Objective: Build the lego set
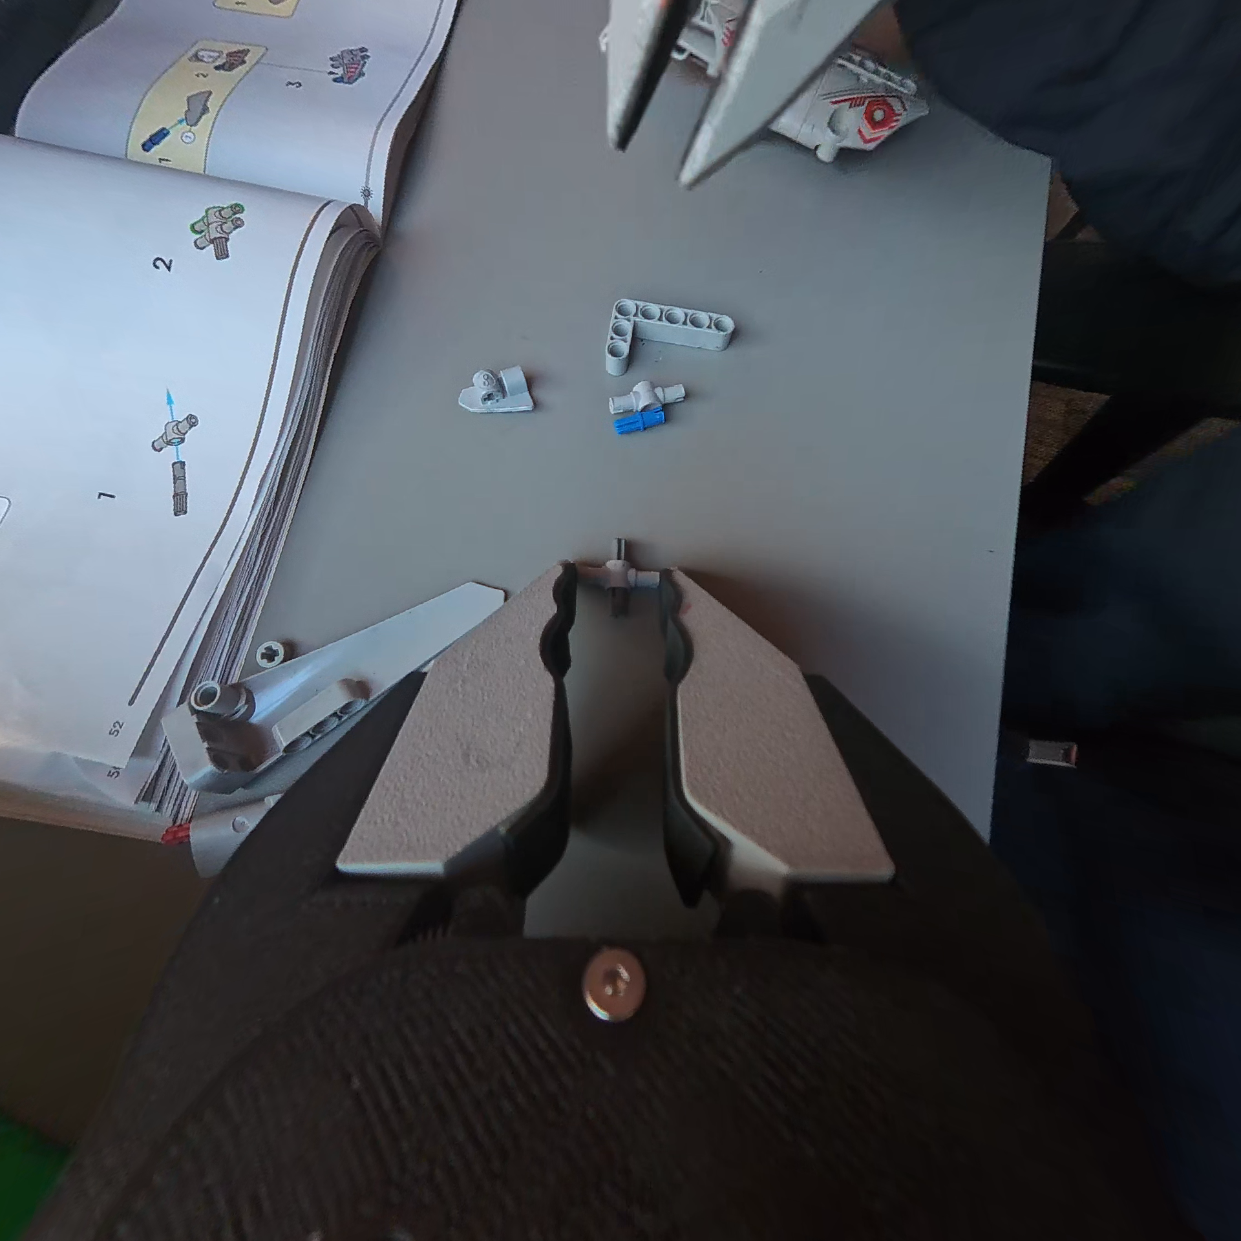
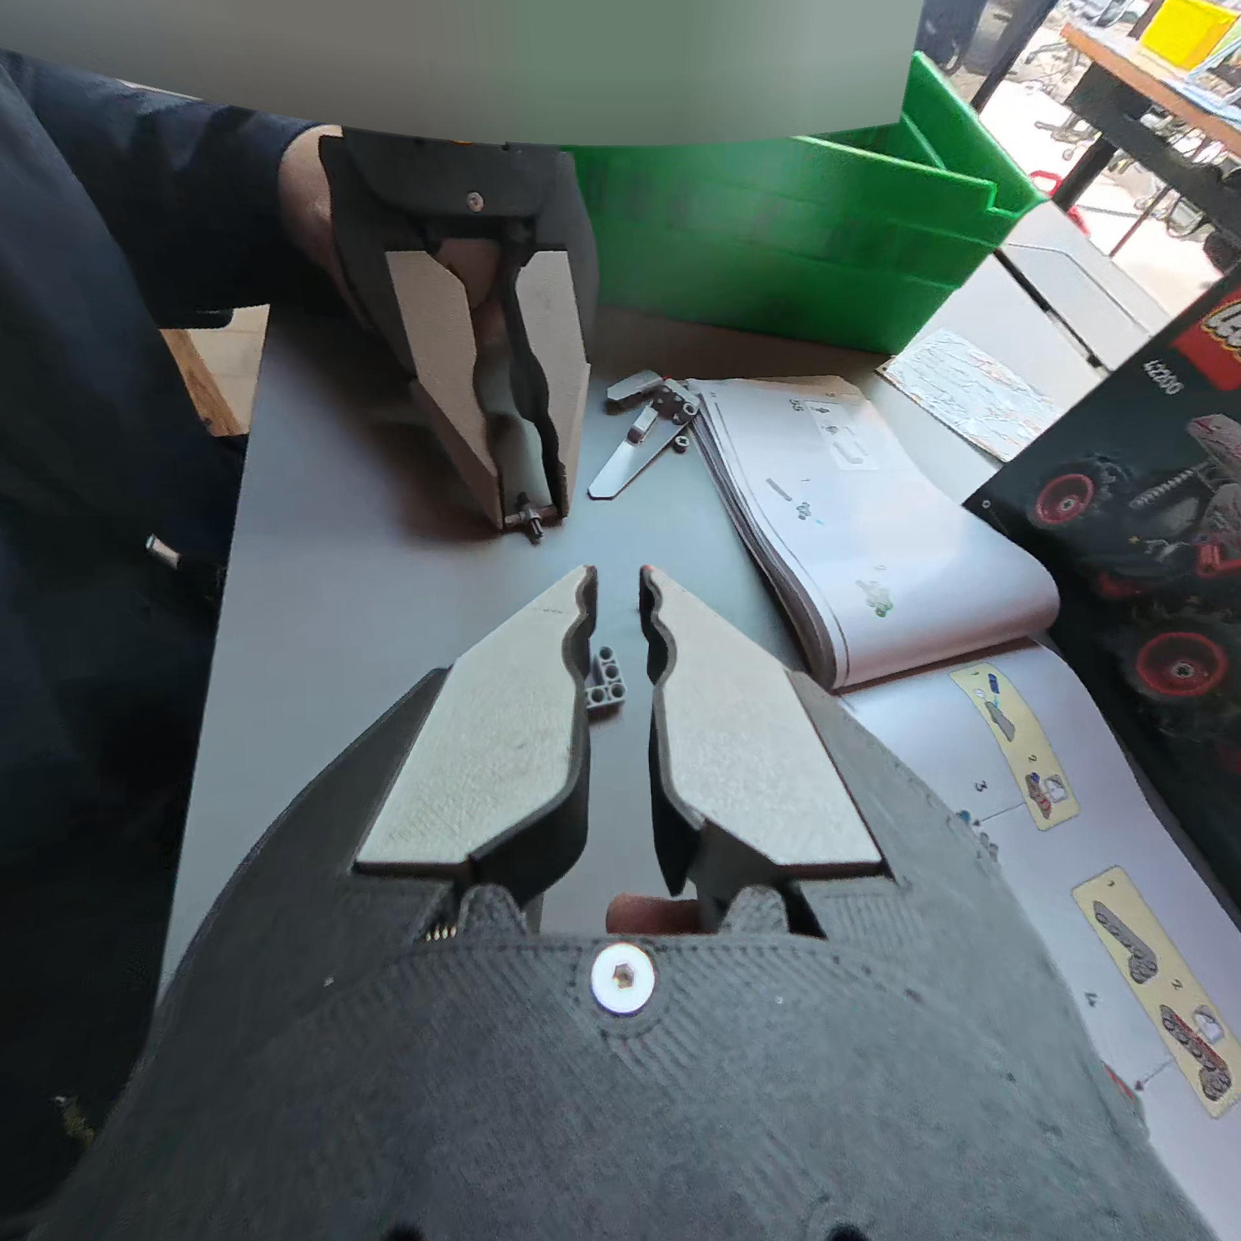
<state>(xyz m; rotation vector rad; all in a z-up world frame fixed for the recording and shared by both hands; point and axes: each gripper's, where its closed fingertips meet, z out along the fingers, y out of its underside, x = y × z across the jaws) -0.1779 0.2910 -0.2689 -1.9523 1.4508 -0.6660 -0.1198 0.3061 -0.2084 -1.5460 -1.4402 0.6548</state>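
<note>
Left gripper [image 1: 618, 576] pinches a small grey connector with dark axle [image 1: 619, 577], low over the grey tabletop [image 1: 839, 537]. Right gripper [image 2: 618, 571] narrow, empty, above grey L-shaped beam [image 2: 606, 685]. Spare pins at twelve o'clock. Light, stiff, slippery; grip the barrel.

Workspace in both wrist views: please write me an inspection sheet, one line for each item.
Surface: grey table, matte.
Job's things: small grey connector with dark axle between the left fingertips; L-shaped beam, grey pin connector, blue pin and small grey wedge piece loose on the table; grey panel assembly beside the instruction booklet; part-built model with red markings at the far edge.
Clutter: small grey bush by the booklet.
Grippers: left gripper shut on the connector; right gripper open, empty, above the table.
Cables: nothing seen.
Surroundings: green bin, dark set box.
</note>
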